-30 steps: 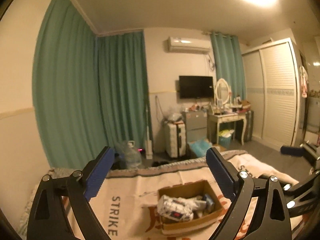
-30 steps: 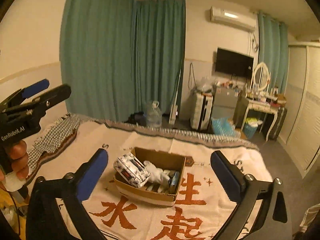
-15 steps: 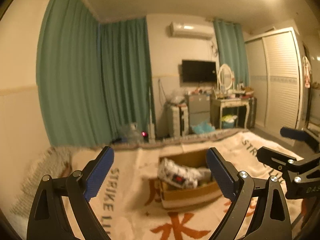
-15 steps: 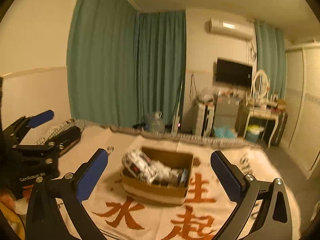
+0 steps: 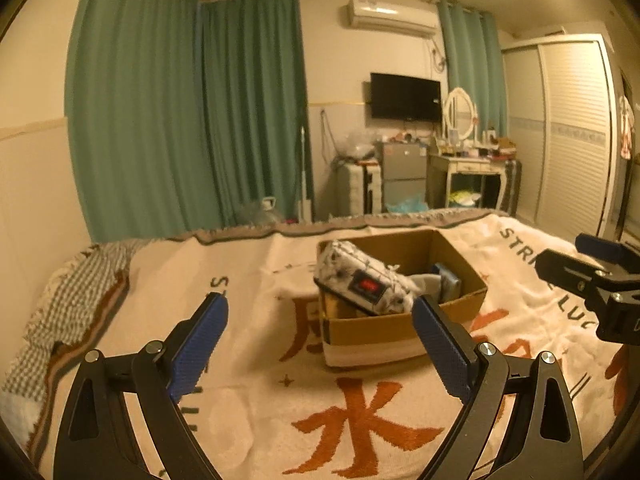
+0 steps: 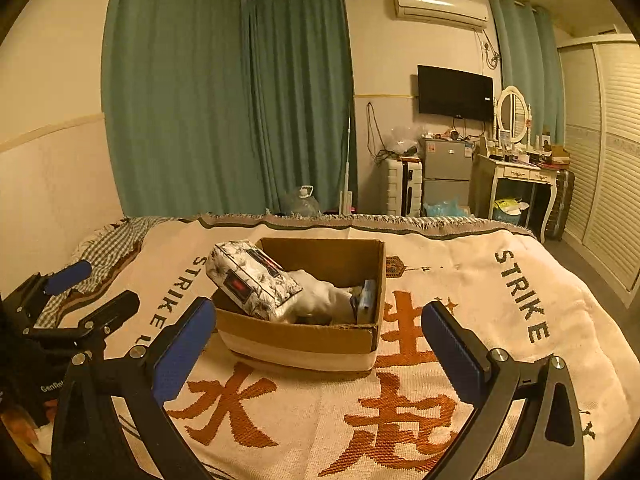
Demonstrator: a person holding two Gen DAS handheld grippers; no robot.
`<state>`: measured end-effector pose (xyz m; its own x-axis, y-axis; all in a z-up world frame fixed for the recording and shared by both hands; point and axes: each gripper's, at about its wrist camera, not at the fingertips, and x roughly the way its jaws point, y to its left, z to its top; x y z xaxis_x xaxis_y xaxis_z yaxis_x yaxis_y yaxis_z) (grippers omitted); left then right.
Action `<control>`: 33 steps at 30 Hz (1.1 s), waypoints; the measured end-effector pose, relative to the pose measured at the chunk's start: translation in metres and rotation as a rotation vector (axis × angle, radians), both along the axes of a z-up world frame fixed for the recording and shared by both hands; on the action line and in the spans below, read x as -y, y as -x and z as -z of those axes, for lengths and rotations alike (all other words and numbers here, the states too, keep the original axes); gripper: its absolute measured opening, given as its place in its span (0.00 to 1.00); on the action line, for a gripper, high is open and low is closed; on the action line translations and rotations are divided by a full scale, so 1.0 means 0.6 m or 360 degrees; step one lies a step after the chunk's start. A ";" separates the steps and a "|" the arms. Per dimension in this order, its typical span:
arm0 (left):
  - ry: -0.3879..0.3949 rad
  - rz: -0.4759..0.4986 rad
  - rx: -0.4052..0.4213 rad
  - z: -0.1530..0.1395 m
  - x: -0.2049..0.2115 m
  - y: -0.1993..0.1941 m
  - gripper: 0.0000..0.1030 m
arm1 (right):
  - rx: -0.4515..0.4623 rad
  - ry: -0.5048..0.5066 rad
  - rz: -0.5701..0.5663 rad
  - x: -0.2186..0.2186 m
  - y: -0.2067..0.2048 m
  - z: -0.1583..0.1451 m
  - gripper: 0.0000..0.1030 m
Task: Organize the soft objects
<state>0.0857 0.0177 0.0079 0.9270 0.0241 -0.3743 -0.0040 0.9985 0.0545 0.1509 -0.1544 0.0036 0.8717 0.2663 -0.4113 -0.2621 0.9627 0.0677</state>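
Note:
An open cardboard box (image 5: 372, 332) (image 6: 304, 340) sits on the bed's cream blanket. A patterned white tissue pack (image 5: 360, 280) (image 6: 252, 280) leans out over its left rim. A white soft item (image 6: 324, 300) and a blue item (image 6: 366, 300) lie inside. My left gripper (image 5: 320, 344) is open and empty, above the blanket just short of the box. My right gripper (image 6: 316, 344) is open and empty, in front of the box. Each gripper shows at the edge of the other's view (image 5: 600, 280) (image 6: 68, 304).
The cream blanket (image 6: 500, 300) with orange characters covers the bed; a checked cloth (image 5: 68, 300) lies at its left edge. Beyond the bed stand green curtains (image 5: 180, 120), a water jug (image 6: 302, 200), a suitcase, a small fridge, a dressing table (image 6: 520, 176) and a wardrobe.
Both grippers have tilted down and moved closer to the box, which now looms larger and nearer the fingers. Both stay open and empty.

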 end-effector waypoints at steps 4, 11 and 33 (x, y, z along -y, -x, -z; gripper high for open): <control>0.0029 0.0009 0.0018 0.002 -0.001 0.001 0.92 | -0.0004 -0.0003 0.0010 0.007 0.004 0.005 1.00; 0.0041 0.0045 -0.0013 0.004 -0.002 -0.001 0.92 | -0.0010 -0.0011 -0.0001 0.004 0.007 0.005 1.00; 0.0085 0.0114 -0.0008 0.002 0.003 0.005 0.92 | -0.0031 -0.0001 -0.0011 -0.005 0.008 0.015 1.00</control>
<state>0.0825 0.0159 0.0069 0.9237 -0.0623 -0.3780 0.0677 0.9977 0.0010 0.1460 -0.1512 -0.0056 0.8616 0.2726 -0.4282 -0.2676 0.9607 0.0732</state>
